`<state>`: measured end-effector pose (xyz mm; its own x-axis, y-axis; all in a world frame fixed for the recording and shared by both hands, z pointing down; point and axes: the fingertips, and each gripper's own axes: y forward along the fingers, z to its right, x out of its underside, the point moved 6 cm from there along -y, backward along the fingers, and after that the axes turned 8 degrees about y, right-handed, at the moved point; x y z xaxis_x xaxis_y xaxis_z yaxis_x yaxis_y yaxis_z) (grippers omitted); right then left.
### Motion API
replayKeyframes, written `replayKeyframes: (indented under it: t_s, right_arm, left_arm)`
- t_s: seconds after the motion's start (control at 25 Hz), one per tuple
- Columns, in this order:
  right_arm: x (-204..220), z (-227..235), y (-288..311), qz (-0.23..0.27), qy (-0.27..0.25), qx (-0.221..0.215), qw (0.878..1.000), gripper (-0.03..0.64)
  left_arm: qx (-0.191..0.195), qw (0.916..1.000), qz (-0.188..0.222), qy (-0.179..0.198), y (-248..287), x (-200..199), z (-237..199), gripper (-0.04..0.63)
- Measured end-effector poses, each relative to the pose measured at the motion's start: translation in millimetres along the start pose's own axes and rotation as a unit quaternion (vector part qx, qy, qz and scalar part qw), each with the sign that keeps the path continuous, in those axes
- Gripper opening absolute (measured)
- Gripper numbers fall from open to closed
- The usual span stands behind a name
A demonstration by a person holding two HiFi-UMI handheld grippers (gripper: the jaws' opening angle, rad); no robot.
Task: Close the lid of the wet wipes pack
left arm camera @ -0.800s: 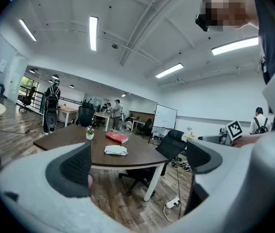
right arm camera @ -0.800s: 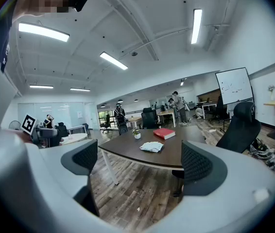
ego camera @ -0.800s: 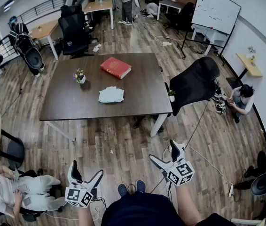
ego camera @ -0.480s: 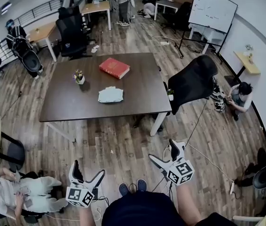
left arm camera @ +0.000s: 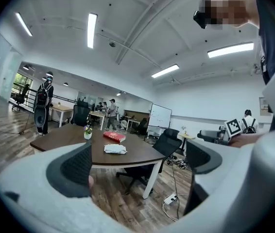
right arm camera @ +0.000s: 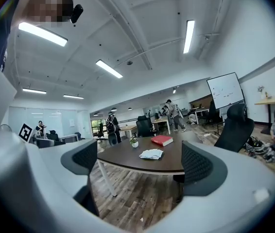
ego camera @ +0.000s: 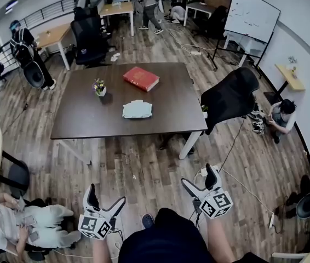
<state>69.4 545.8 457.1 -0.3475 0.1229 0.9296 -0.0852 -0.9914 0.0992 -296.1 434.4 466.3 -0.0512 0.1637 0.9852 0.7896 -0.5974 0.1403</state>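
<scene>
Left hand-held gripper (ego camera: 107, 195) and right hand-held gripper (ego camera: 199, 176) both gape wide and empty, well short of the worktop (ego camera: 89, 119). I see the pack (ego camera: 137, 109) mid-worktop, nearer than the book (ego camera: 141, 78); both sit slightly further right than earlier.

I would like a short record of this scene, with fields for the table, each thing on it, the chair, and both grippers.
table: dark brown, rectangular
wet wipes pack: white, lying near the table's middle; lid too small to tell if open or shut
book: red, lying beyond the pack
flower pot: small, left of the book
chair: black, at the table's right side
left gripper: jaws apart, nothing between them, held low, well short of the table
right gripper: jaws apart, nothing between them, also short of the table
</scene>
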Motion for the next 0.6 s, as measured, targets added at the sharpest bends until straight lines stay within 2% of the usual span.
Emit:
replayKeyframes:
  t_s: [0.12,0.28,0.6]
  right_arm:
    - [4,-8,-2,0.005,-0.008,0.013,1.0,0.537]
    - [5,-9,2,0.016,0.012,0.016,1.0,0.546]
    - [7,-6,45,0.013,-0.019,0.004,1.0,0.543]
  left_arm:
    - [0.007,1.0,0.001,0.003,-2,2,-10,0.595]
    - [0.013,0.9998,0.017,0.005,0,-2,-21,0.6]
    - [0.002,0.9995,0.028,0.017,28,-4,-50,0.6]
